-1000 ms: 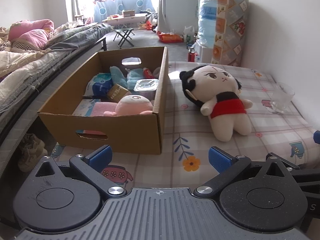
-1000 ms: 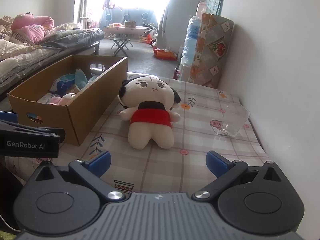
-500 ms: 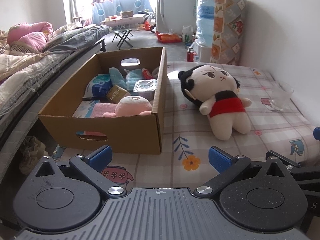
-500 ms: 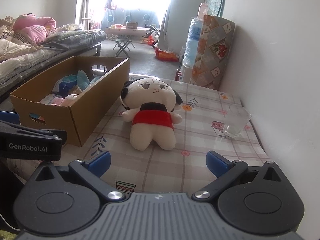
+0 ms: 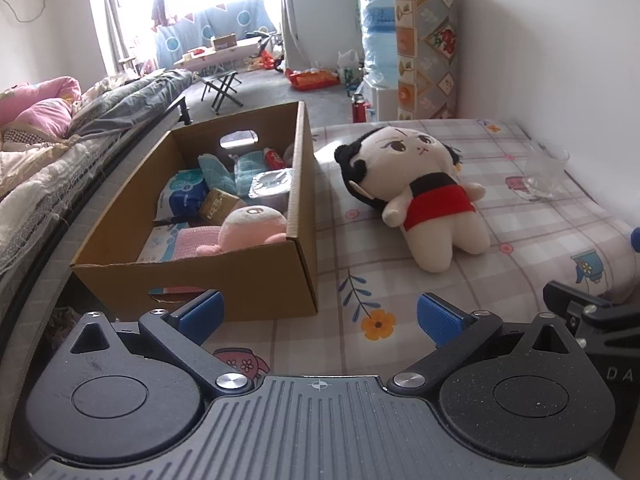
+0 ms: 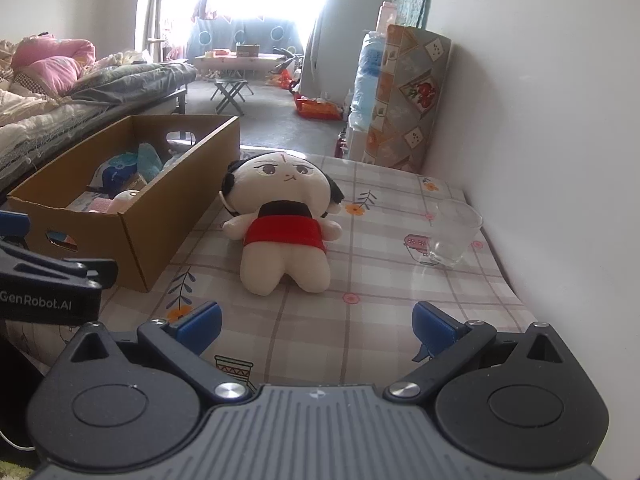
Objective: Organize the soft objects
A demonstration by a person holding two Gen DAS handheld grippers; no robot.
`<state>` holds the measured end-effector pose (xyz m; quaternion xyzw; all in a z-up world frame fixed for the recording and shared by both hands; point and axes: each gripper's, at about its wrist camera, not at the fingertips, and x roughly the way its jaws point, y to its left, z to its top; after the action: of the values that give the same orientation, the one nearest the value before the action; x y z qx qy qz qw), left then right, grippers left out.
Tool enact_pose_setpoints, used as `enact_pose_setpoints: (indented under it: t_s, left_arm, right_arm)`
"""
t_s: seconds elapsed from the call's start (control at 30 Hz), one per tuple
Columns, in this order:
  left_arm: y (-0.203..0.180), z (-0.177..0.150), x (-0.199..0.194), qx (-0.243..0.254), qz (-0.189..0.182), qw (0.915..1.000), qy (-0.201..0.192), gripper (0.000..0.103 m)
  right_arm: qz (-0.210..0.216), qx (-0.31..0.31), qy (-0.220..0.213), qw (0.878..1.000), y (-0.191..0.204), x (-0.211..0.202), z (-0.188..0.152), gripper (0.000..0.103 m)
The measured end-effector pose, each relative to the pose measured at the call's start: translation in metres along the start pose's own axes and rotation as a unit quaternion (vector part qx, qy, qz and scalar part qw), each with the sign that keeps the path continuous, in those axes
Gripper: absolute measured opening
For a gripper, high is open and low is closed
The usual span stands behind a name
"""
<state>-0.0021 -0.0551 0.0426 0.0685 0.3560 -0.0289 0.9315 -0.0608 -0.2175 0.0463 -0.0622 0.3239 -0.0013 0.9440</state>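
A plush doll (image 5: pixel 424 196) with a cream body, black hair and red skirt lies on its back on the checked tablecloth (image 5: pixel 520 256), right of an open cardboard box (image 5: pixel 248 276). The box holds a pink plush (image 5: pixel 252 228), tissue packs and other items. In the right wrist view the doll (image 6: pixel 286 224) lies straight ahead, with the box (image 6: pixel 160 224) to its left. My left gripper (image 5: pixel 320 316) is open and empty, near the box's front corner. My right gripper (image 6: pixel 316 324) is open and empty, short of the doll's feet.
A clear glass (image 6: pixel 454 236) stands on the table's right side near the white wall (image 6: pixel 540 140). A bed with quilts (image 5: pixel 48 152) runs along the left. A water jug and patterned panel (image 5: pixel 424 48) stand beyond the table's far end.
Both grippers have risen and moved slightly toward the doll and box; the doll looks a little larger in the right wrist view. Nothing was grasped or moved.
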Motion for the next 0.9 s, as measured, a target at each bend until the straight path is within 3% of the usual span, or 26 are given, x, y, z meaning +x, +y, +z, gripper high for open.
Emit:
enact_pose_setpoints:
  t_s: [0.9]
  left_arm:
    - [-0.003,-0.008,-0.001,0.000,-0.007,0.9999,0.007,0.103]
  right_arm:
    - [0.000,0.003,-0.008,1.000,0.001,-0.014,-0.002,0.103]
